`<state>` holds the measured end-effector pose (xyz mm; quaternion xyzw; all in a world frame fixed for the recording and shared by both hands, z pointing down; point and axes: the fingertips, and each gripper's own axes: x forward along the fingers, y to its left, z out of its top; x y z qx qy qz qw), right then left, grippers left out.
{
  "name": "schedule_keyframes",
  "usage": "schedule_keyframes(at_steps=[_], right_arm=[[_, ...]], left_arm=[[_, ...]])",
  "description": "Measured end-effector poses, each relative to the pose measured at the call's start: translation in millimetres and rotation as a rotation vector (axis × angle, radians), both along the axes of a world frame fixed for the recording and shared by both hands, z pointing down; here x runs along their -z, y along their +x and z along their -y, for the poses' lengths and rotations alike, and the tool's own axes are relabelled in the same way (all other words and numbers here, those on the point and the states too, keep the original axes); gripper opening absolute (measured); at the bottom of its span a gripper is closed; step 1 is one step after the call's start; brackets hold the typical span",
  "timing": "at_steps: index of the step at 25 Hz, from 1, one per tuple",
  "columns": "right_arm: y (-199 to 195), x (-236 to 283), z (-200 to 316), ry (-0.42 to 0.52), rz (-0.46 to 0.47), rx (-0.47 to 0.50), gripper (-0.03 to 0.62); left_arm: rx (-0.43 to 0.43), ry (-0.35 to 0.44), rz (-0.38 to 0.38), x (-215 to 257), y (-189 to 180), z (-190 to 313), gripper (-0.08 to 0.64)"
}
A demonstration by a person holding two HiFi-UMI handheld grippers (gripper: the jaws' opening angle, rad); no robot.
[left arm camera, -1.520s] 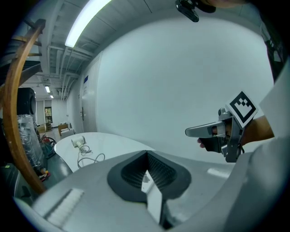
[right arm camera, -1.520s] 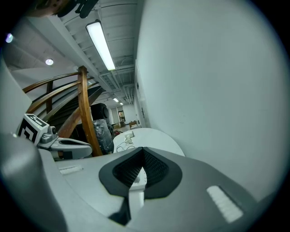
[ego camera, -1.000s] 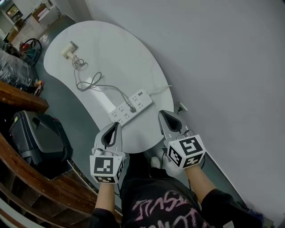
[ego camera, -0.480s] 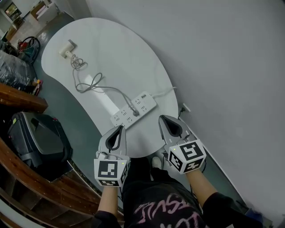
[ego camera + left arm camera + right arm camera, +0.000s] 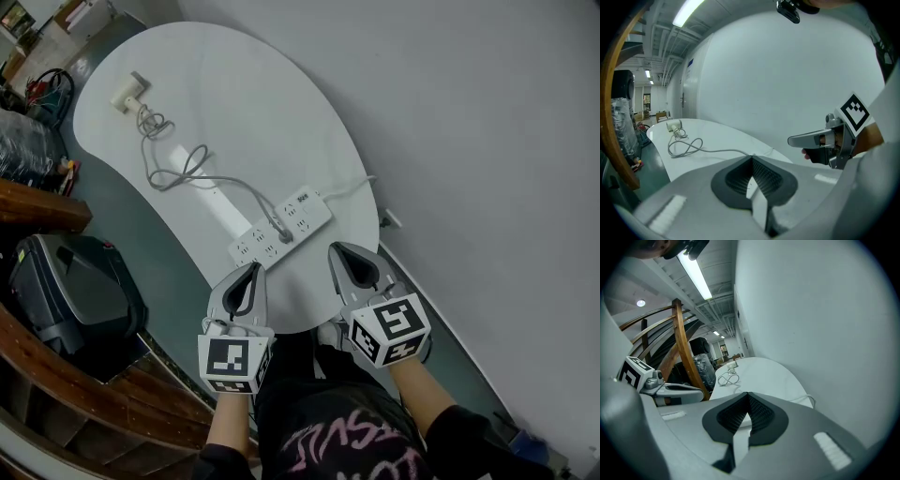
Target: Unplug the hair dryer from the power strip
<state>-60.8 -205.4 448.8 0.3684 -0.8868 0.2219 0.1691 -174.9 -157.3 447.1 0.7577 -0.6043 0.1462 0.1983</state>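
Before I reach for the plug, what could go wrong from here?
The power strip seems loose near the table edge; pulling the plug could lift or drag it unless one gripper pins it. Both the left gripper and right gripper are shut, so they may shove the plug rather than grasp it.

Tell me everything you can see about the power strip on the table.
The power strip is a long white plastic-looking bar of sockets, lying flat and slanted on the white table near its near edge. One grey plug sits in it mid-length; its own white lead leaves the right end. Nothing else touches it.
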Motion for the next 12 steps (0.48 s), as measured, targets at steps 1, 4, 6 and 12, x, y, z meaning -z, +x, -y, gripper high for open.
schedule_keyframes(at_steps=[1,4,6,12], right_arm=[[-0.9,-1.7,0.4,-0.003,-0.002,0.000,0.021],[-2.6,-5.5,0.8,-0.013,-0.004,-0.002,0.021],[-3.9,-8.2,0.7,-0.017,-0.006,-0.003,0.021],[-3.6,-14.7,0.5,-0.030,-0.008,-0.015,0.021]], left_arm=[[-0.001,0.001,0.000,-1.3,-0.3,1.3,0.001],[-0.016,0.000,0.001,-4.3,1.6,4.1,0.001],[-0.026,-0.002,0.001,-6.3,3.1,5.5,0.002],[-0.065,-0.019,0.006,-11.0,10.6,12.0,0.024]])
